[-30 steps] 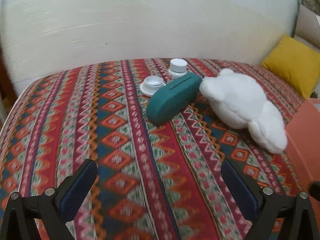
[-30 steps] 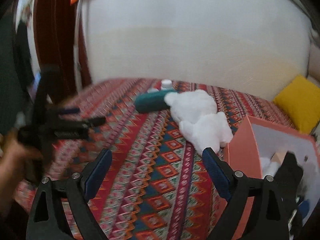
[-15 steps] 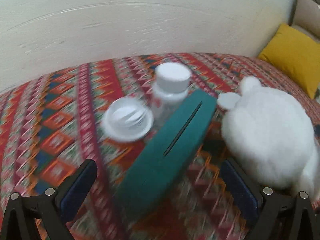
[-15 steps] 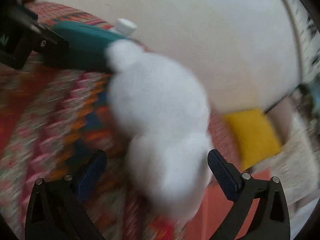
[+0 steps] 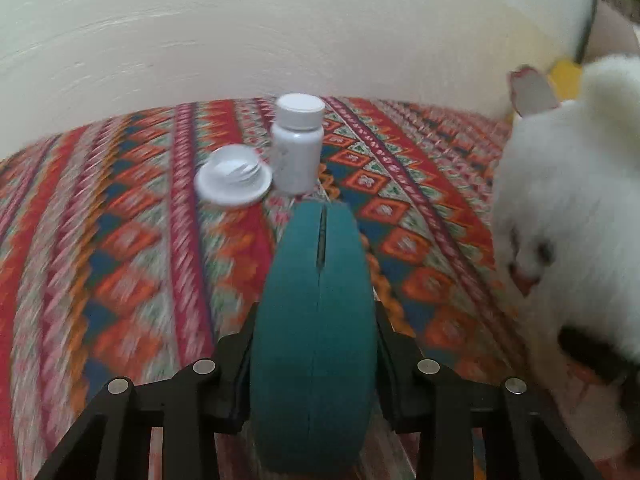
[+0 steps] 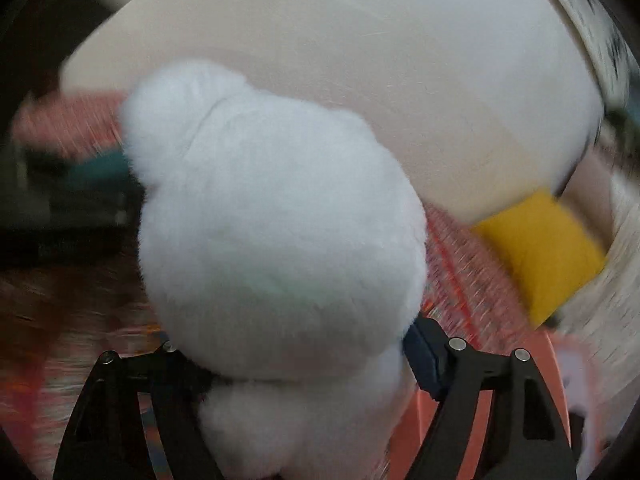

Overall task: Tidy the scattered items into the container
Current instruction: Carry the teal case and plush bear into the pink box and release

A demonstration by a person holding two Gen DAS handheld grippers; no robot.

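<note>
My left gripper (image 5: pixel 314 364) is shut on a teal glasses case (image 5: pixel 316 320), which points away from me over the patterned bedspread (image 5: pixel 120 260). Beyond it stand a white pill bottle (image 5: pixel 298 144) and a white jar lid (image 5: pixel 234 180). My right gripper (image 6: pixel 296 364) is shut on a white plush toy (image 6: pixel 276 220), which fills the right wrist view and shows at the right edge of the left wrist view (image 5: pixel 568 220). The orange container (image 6: pixel 480 420) sits low on the right behind the plush.
A yellow cushion (image 6: pixel 540 252) lies at the right by the white wall (image 5: pixel 280 20). The left gripper's dark frame and the teal case (image 6: pixel 100 168) show blurred at the left of the right wrist view.
Both grippers moved forward and closed. The left one took hold of the teal case, the right one took hold of the plush toy, which is now lifted.
</note>
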